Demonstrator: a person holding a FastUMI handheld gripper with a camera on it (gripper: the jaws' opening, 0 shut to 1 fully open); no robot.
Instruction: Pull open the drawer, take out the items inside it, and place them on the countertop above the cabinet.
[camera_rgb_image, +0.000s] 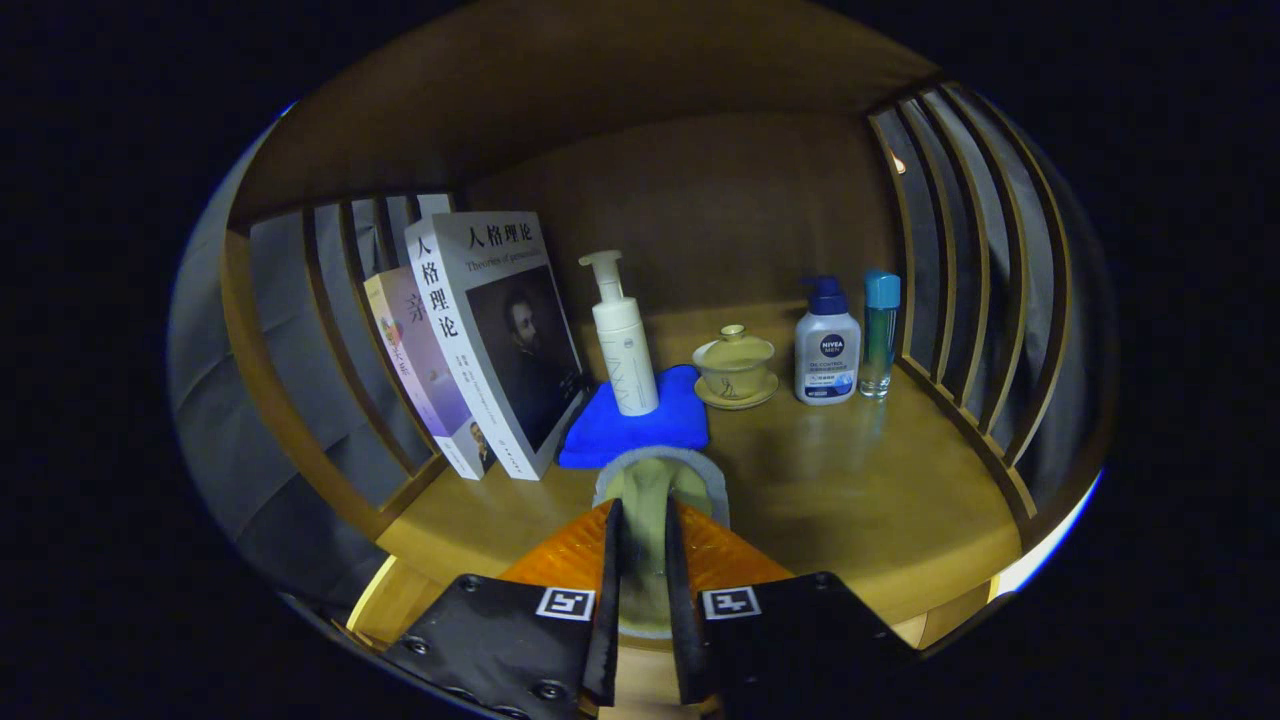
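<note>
Gripper (641, 560) fingers are closed tight on a grey-edged, olive cloth pad (652, 490), held just above the wooden countertop (850, 500), short of the blue towel (640, 425). Recommend lowering it flat onto bare wood, clear of the pump bottle (622, 340), before releasing.
</note>
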